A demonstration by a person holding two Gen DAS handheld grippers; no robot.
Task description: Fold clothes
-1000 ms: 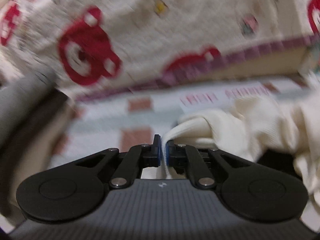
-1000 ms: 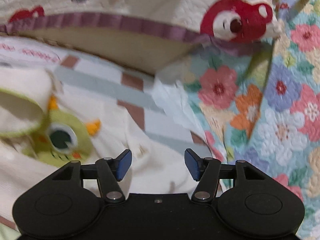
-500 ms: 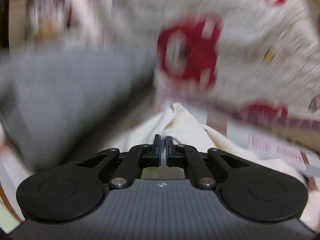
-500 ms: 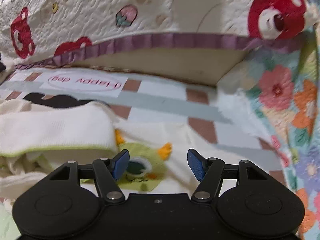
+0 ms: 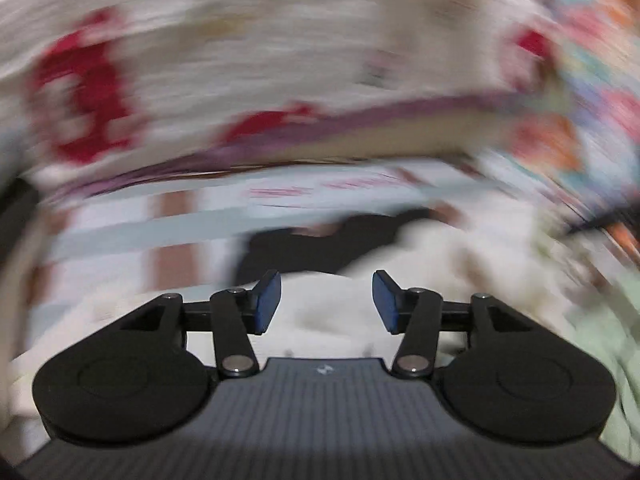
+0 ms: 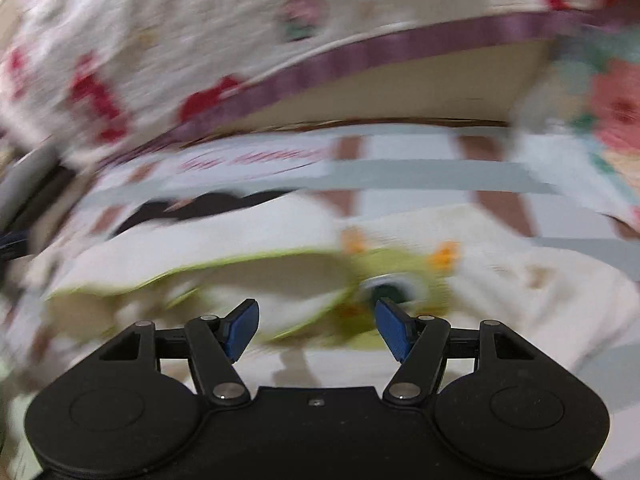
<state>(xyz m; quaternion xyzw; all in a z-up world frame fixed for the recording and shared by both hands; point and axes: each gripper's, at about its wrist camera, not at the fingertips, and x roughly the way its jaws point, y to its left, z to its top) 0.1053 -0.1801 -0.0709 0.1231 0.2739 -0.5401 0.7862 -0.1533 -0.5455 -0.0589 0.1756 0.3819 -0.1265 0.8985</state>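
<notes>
Since half a second back, my left tool [image 5: 326,300] has let go of the cream garment [image 5: 332,316]: jaws now spread, nothing between them, cloth lying just beneath. Left wrist view badly blurred; black garment [image 5: 320,248] beyond the fingers, patterned bed sheet [image 5: 120,224] open to the left.

Right wrist view: right tool [image 6: 316,330] also spread wide and empty, hovering over the cream garment's green owl patch [image 6: 396,280]. Quilt with purple trim [image 6: 400,52] borders the far edge.
</notes>
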